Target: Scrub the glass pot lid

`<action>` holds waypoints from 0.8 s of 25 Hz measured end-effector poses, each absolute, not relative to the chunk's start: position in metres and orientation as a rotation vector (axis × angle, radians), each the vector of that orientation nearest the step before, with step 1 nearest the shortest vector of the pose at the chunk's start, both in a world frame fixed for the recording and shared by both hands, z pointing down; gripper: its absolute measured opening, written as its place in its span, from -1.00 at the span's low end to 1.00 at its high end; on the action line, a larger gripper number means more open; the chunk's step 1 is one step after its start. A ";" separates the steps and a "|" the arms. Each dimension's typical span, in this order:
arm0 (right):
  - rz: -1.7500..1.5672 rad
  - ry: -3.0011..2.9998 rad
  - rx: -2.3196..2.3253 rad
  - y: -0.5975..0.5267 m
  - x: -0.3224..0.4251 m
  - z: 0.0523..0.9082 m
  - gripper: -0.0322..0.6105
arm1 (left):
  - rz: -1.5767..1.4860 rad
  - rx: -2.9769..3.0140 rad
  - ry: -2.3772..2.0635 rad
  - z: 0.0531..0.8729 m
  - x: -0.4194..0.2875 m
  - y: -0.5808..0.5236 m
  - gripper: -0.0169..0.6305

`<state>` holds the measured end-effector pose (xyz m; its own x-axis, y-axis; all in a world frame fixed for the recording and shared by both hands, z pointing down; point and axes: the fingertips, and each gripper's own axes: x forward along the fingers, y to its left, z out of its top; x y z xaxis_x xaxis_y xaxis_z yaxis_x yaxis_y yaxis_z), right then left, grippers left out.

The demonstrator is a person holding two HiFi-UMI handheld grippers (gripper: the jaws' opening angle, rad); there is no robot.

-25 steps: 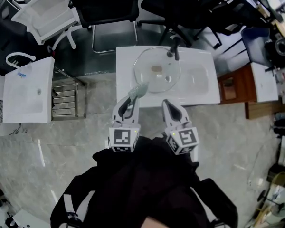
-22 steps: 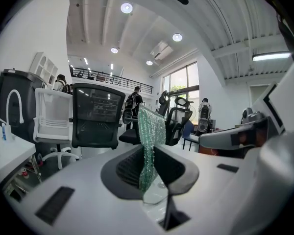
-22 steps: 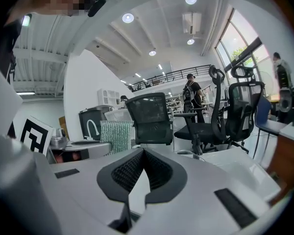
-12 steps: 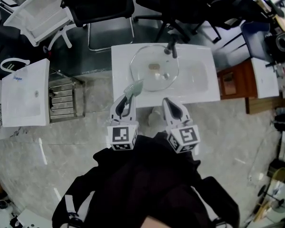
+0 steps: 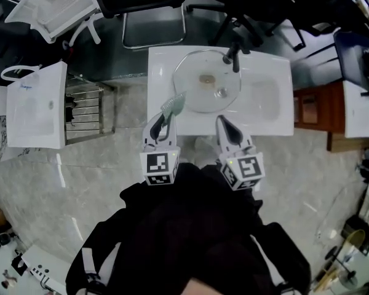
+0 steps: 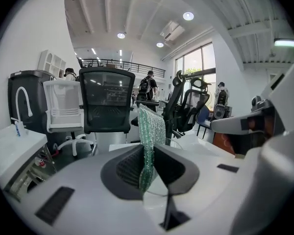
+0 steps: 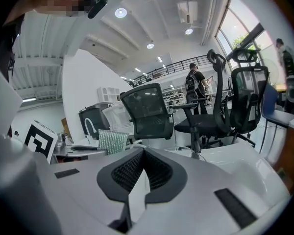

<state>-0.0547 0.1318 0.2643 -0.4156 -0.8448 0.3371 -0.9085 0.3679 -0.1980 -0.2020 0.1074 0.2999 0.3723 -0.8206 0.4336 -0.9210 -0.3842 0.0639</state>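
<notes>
On the far left stood a white sink [image 5: 34,106] with a white tap [image 5: 15,74], and next to it a metal rack [image 5: 83,112]. A white chair [image 5: 55,2] stood behind them.

Next came our left hand-held gripper [image 5: 164,121]. Its jaws were squeezed tight on one green scrub pad [image 5: 173,107]. The pad stuck out past the jaws and stood on its edge. Its far end was just beside the near left rim of the lid. We could not tell if it touched.

The glass pot lid [image 5: 197,94] lay flat on the white counter [image 5: 160,66], toward the left side. It was round and see-through, with a thin shiny rim. A small brown spot showed near its middle. We counted one lid.

One black tap [image 5: 234,57] stood at the far edge of the lid. A shallow bowl [image 5: 262,100] was sunk into the counter to the right of the lid.

Our right hand-held gripper [image 5: 225,125] hung over the front edge of the counter, near the lid but apart from it. Its jaws were pressed together with nothing in them. So there were two hand-held grippers and one pad.

On the far right stood a brown cabinet [image 5: 310,110].
</notes>
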 end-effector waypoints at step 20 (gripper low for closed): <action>0.650 -2.427 1.426 0.075 -0.009 0.316 -0.89 | 0.620 2.068 -1.622 0.374 -0.174 0.054 -0.77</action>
